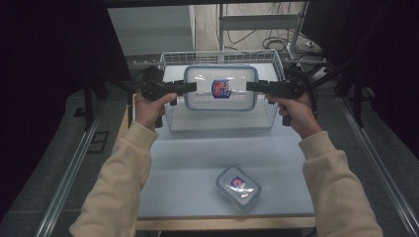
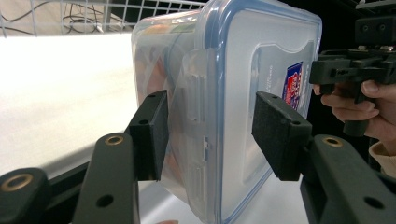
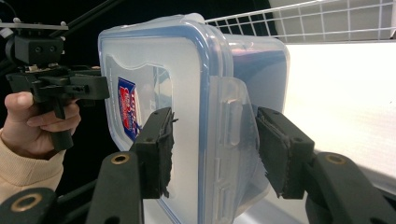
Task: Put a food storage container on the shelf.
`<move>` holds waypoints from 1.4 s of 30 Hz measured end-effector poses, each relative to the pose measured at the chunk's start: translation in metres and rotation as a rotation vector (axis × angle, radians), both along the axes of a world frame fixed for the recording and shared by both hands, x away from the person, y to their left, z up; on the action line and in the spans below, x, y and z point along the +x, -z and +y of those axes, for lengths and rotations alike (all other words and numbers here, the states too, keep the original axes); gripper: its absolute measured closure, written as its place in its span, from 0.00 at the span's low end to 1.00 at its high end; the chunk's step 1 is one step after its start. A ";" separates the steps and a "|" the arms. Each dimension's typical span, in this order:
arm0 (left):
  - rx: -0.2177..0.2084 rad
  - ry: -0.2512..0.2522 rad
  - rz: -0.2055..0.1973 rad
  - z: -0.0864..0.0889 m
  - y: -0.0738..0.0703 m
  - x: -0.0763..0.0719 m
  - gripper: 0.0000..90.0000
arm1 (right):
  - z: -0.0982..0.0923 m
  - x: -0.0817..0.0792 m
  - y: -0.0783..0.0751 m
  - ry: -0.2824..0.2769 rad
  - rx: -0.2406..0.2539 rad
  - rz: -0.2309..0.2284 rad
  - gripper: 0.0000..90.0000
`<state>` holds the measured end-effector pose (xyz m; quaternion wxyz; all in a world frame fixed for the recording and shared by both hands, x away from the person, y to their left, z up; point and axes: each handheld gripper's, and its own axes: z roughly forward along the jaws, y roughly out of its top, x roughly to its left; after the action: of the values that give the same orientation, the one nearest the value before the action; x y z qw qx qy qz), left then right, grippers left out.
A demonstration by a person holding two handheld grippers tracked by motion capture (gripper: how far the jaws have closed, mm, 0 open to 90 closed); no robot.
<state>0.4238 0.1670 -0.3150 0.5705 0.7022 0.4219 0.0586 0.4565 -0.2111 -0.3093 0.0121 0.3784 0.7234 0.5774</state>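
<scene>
Big container (image 1: 221,88) betw. both grippers — left (image 1: 193,88), right (image 1: 248,86) each clamp an end.

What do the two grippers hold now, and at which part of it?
Both hold the large clear container above the wire basket: the left gripper clamps its left short end, the right gripper its right short end, at the lid latches.

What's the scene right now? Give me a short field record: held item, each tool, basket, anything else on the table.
held item: large box, lid on, blue seal, red-blue label, carried level over the basket
left tool: clamps the box's left end, pads above and below it
right tool: clamps the right end the same way
basket: white wire, at the far end of the table, under the box
other: small box, lidded, near the front edge, untouched
</scene>
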 end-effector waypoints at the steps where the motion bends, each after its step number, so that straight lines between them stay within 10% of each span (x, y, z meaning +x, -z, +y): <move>1: 0.005 0.004 0.006 0.000 -0.001 0.008 0.53 | -0.001 0.006 0.000 0.002 0.001 0.005 0.53; 29: -0.042 -0.002 0.076 0.010 -0.002 0.076 0.52 | 0.007 0.076 -0.010 0.031 0.015 0.072 0.53; 42: -0.155 -0.049 0.184 0.011 0.010 0.094 0.47 | 0.016 0.091 -0.002 0.113 0.039 0.157 0.44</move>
<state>0.5180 0.1776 -0.3246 0.5803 0.6479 0.4928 -0.0251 0.5472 -0.1950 -0.3075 -0.0195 0.4626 0.6882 0.5586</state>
